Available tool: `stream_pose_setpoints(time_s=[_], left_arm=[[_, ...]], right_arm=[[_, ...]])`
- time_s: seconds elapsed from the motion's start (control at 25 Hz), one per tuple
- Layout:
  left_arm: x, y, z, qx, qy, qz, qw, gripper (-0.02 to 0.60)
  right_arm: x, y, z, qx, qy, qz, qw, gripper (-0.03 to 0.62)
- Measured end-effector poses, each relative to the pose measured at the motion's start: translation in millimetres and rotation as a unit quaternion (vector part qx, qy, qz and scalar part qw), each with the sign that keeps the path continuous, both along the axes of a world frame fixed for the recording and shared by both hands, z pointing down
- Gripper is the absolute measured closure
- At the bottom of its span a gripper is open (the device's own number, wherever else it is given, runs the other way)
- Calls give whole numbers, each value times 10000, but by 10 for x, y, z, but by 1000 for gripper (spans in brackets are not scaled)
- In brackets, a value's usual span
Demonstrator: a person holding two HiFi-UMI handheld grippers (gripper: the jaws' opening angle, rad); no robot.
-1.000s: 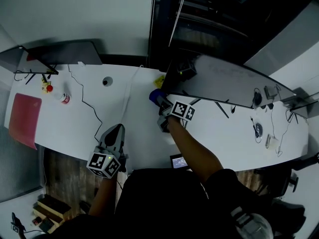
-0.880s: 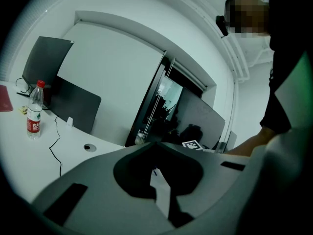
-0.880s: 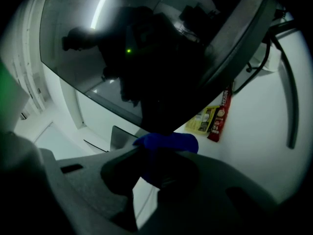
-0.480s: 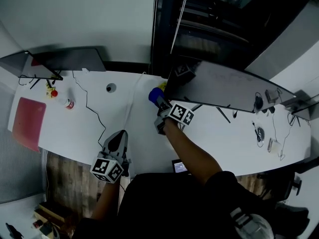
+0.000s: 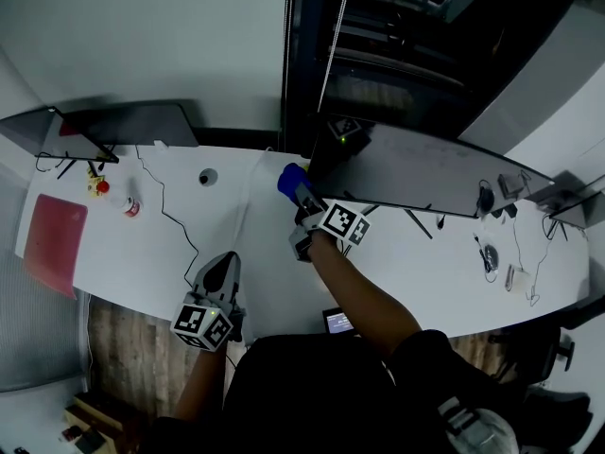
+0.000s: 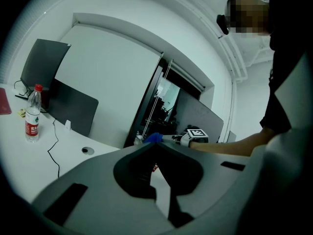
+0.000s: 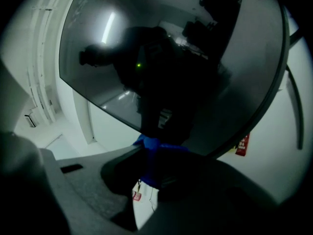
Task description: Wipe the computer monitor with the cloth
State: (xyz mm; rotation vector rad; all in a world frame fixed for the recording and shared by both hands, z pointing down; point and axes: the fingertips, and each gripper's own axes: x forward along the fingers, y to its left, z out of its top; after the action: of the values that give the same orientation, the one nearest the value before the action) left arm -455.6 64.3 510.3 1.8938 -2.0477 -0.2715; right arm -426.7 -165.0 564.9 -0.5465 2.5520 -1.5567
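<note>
The white desk (image 5: 142, 244) carries the dark monitor (image 5: 425, 173) along its far side. Your right gripper (image 5: 301, 197) is clamped on the blue cloth (image 5: 289, 180), which sits at the monitor's left end. Your left gripper (image 5: 219, 268) hovers near the desk's front edge, jaws together, holding nothing.

The lighting is dim and cool, and both gripper views bulge fisheye-style inside black rounded corners. The wide dark glossy monitor screen (image 7: 186, 67) mirrors a bright ceiling strip at its upper left. Just below it the blue cloth (image 7: 151, 153) is blurred, close to the lens. The long white desk (image 5: 425, 253) before the screen is evenly lit.
</note>
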Motion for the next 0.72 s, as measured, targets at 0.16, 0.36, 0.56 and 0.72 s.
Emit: stream_pose_setpoints(time_s=[0.16, 0.36, 0.56, 0.72], left_arm=[[-119, 14, -76, 77, -96, -136, 9998, 588], [-224, 52, -156, 144, -176, -280, 9993, 588], [-230, 26, -256, 293, -199, -334, 9988, 588], [-183, -19, -312, 362, -236, -245, 9988, 589]], right_arm=[[8, 9, -180, 39, -172, 4, 9998, 533], [15, 5, -451, 46, -473, 65, 9988, 533], [29, 8, -721, 96, -724, 64, 9973, 533], [26, 14, -930, 156, -921, 55, 9956, 533]])
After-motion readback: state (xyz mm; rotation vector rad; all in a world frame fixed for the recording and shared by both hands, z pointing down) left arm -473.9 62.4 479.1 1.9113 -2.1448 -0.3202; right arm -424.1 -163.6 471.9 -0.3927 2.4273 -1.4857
